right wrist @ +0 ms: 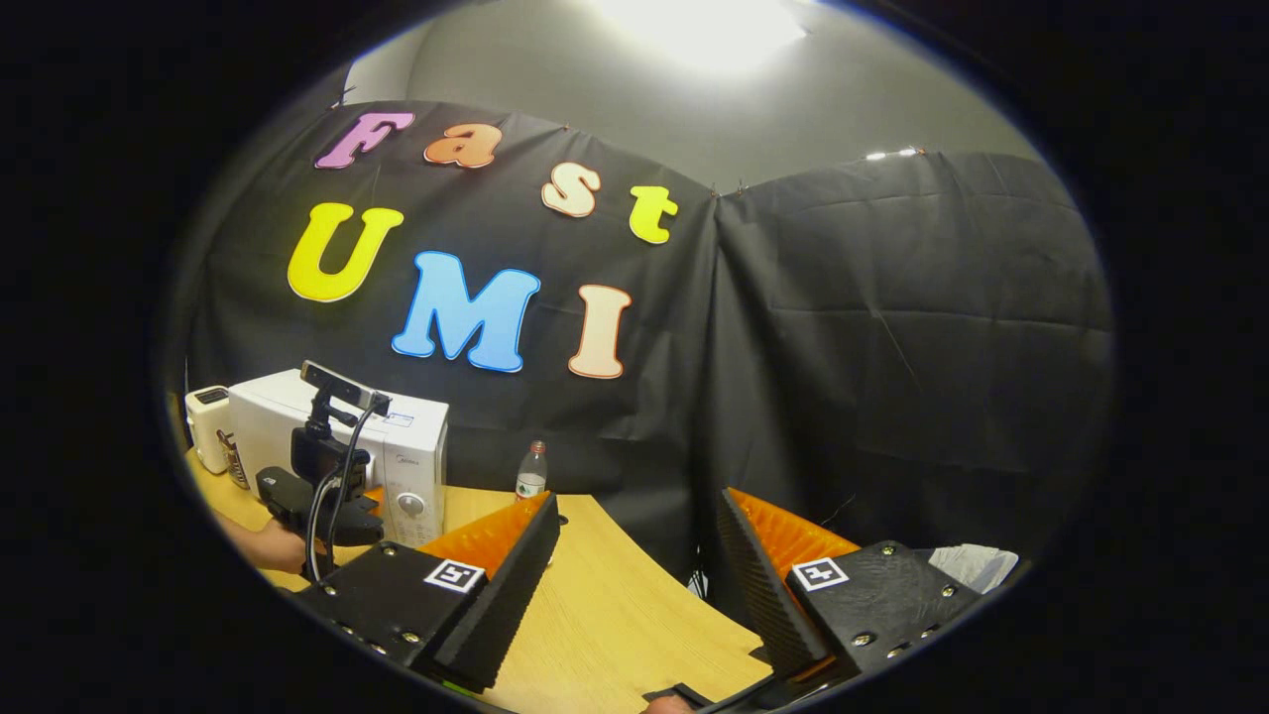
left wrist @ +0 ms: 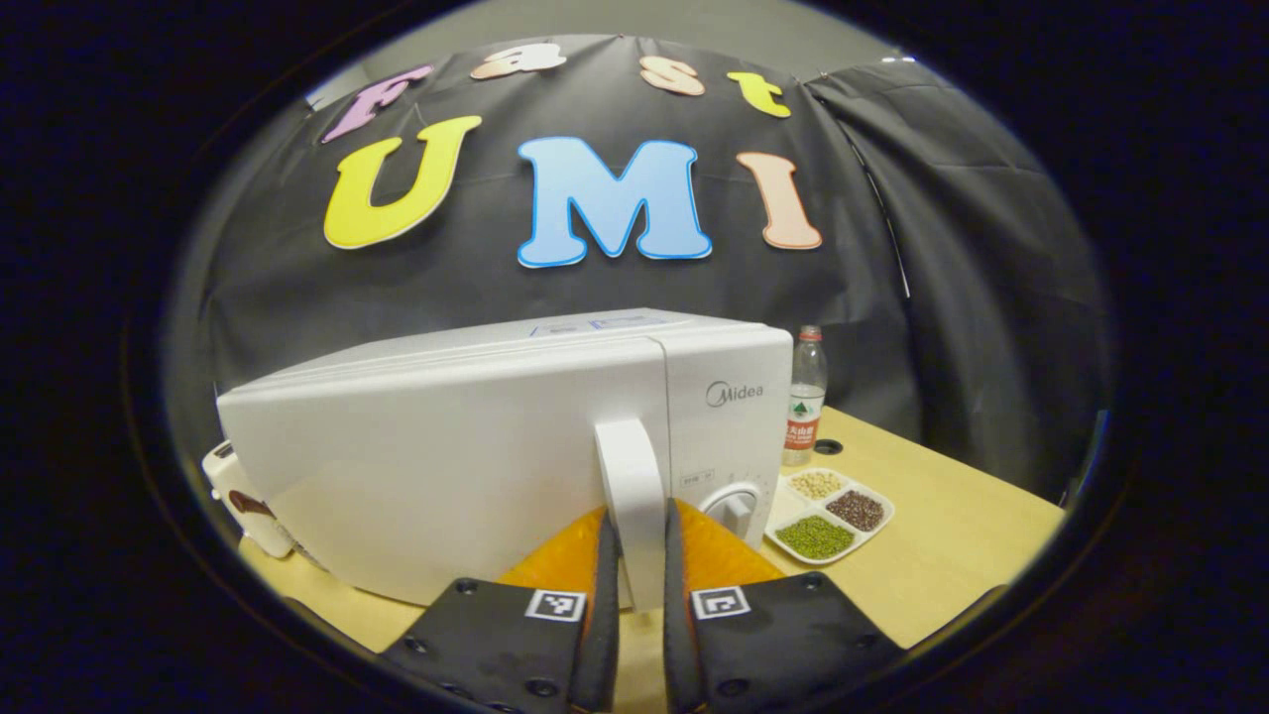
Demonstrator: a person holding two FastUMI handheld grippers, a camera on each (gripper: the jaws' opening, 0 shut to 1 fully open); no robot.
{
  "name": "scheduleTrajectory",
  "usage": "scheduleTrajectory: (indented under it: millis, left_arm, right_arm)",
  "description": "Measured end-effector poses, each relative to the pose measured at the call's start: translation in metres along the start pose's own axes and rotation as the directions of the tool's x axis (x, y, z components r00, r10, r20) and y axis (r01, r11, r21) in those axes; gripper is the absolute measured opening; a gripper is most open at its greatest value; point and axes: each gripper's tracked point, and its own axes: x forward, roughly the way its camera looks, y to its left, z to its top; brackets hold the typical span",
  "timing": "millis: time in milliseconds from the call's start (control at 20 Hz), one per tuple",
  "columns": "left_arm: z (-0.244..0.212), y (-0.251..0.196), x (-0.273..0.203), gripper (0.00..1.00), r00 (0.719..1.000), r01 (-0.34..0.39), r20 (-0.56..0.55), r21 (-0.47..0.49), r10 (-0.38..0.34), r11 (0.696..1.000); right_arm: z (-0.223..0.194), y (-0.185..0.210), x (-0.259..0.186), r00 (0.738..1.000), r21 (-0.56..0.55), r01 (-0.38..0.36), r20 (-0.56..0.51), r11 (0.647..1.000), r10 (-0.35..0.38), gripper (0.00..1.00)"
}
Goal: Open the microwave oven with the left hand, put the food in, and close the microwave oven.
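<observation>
The microwave oven (left wrist: 496,446) door handle (left wrist: 632,496) is being clamped by the left gripper (left wrist: 639,555), door looking barely opened; the right gripper (right wrist: 634,565) is being held wide, empty; food tray (left wrist: 829,516) is waiting outside.

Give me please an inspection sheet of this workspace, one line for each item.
Surface: light wooden table.
Job's things: white microwave oven, door closed; divided food tray with three kinds of grains, right of the oven.
Clutter: water bottle behind the tray; small white appliance left of the oven.
Grippers: left tool closed on the door handle; right tool open, holding nothing.
Cables: black cable on the left tool's rig.
Surroundings: black cloth wall.
</observation>
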Motion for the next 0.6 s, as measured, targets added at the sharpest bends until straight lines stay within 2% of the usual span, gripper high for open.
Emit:
scheduleTrajectory:
  millis: [50,100,150,200,250,300,350,400,450,600]
  left_arm:
    - [0.000,0.000,0.000,0.20,1.000,-0.007,-0.001,0.004,0.007,1.000]
    - [-0.001,0.001,-0.001,0.21,1.000,-0.010,-0.005,-0.003,0.010,1.000]
    - [0.001,0.001,-0.002,0.14,1.000,-0.006,-0.005,-0.015,0.006,1.000]
    - [0.001,0.000,-0.003,0.13,1.000,-0.003,-0.013,-0.020,0.003,1.000]
    - [0.001,0.001,-0.006,0.17,1.000,-0.008,-0.020,-0.025,0.007,1.000]
    - [-0.010,0.000,-0.020,0.11,0.998,-0.021,-0.066,-0.052,0.017,0.998]
    - [-0.007,-0.003,-0.033,0.15,0.999,-0.030,-0.036,-0.058,0.028,0.998]
    - [-0.001,-0.002,-0.044,0.14,0.999,-0.032,0.017,-0.015,0.032,0.999]
    - [-0.009,-0.002,-0.053,0.10,1.000,-0.031,0.005,0.014,0.031,0.999]
    - [-0.014,-0.001,-0.069,0.11,1.000,-0.007,-0.026,-0.030,0.007,1.000]
  right_arm:
    - [0.000,-0.001,0.000,1.000,0.000,-0.008,0.000,1.000,0.008,0.97]
    - [-0.001,-0.002,0.000,1.000,0.002,-0.018,0.000,1.000,0.018,0.97]
    - [-0.002,-0.004,0.000,1.000,0.004,-0.027,0.000,1.000,0.027,0.97]
    - [0.000,-0.006,0.000,0.999,0.006,-0.035,0.005,0.999,0.035,0.97]
    - [0.003,-0.009,0.001,0.999,0.008,-0.039,0.014,0.999,0.039,0.97]
    - [0.003,-0.011,0.003,0.999,0.012,-0.045,0.019,0.999,0.045,0.97]
    - [0.004,-0.012,0.004,0.998,0.026,-0.053,0.015,0.998,0.053,0.97]
    - [0.005,-0.011,0.006,0.997,0.050,-0.070,0.019,0.996,0.069,0.97]
    - [0.008,-0.008,0.007,0.996,0.069,-0.093,0.025,0.993,0.091,0.97]
    - [0.006,-0.003,0.012,0.988,0.059,-0.148,0.040,0.987,0.146,0.97]
